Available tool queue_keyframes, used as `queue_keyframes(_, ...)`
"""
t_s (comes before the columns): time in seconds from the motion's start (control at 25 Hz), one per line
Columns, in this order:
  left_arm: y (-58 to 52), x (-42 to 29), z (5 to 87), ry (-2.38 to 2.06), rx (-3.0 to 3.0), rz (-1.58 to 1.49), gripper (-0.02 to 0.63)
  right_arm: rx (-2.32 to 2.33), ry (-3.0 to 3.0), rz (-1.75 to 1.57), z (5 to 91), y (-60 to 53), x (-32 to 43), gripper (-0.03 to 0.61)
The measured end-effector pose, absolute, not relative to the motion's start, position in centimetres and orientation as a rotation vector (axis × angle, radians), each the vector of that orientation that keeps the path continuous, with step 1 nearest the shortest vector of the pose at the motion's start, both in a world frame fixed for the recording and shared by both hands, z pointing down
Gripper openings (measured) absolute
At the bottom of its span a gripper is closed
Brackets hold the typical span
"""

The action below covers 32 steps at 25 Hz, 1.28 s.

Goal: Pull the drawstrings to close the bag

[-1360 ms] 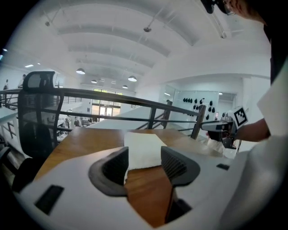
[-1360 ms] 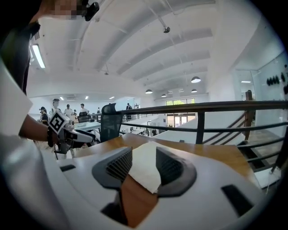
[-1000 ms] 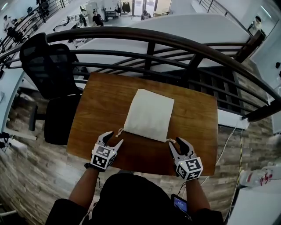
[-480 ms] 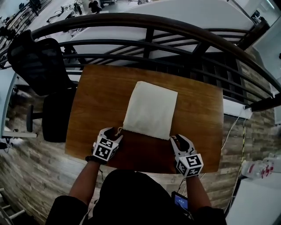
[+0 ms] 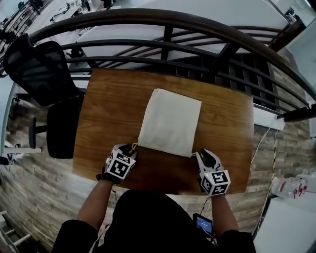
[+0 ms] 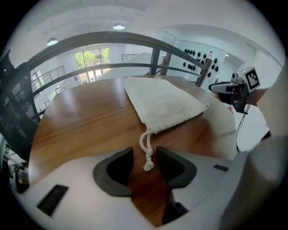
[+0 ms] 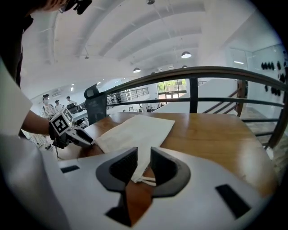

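As it lies, bag [image 5: 169, 122] runs lengthwise away | mouth (drawstrings [image 6: 146, 153]) nearest

This looks like an open-plan office or lab on an upper level. A dark curved railing [image 5: 148, 13] edges the wooden tabletop [image 5: 108, 113]. A black mesh office chair [image 5: 42, 69] stands on plank flooring [image 5: 29, 197], under round ceiling lights [image 7: 186, 55].
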<state>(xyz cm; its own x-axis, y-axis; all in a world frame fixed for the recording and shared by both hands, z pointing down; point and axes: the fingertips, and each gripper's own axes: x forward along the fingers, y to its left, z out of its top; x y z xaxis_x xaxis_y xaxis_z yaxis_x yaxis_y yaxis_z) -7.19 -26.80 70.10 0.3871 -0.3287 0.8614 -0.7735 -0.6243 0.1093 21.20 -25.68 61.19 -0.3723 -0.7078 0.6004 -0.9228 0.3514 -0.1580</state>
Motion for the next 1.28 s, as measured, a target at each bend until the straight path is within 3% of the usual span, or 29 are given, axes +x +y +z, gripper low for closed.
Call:
queue_keyframes(0.32,-26.6,-6.5,70.4,-0.888,2.073,1.367,0.139,1.395,-2.092,0.693,64.1,-25.3,23.1,0.086)
queue_keyframes(0.56,-27.4,-6.2,70.8,-0.888,2.001,1.282,0.073,1.307,-2.062,0.598,65.7,-26.4,24.4,0.086)
queue_keyframes(0.64,-27.6,-6.4,70.8,-0.873,1.978,1.241,0.049,1.189,-2.067,0.565,66.4,-25.9,24.5,0.114)
queue_keyframes(0.76,-27.7,-6.8,70.7,-0.852,1.972,1.235,0.044,0.964,-2.076,0.554,67.6,-24.8,23.3,0.188)
queue_keyframes(0.84,-27.8,-6.6,70.8,-0.850,1.980,1.258,0.044,0.878,-2.048,0.520,68.5,-24.7,23.2,0.202)
queue_keyframes(1.28,-27.8,-6.2,71.0,-0.850,1.980,1.287,0.044,0.827,-2.007,0.530,69.8,-24.2,23.8,0.187)
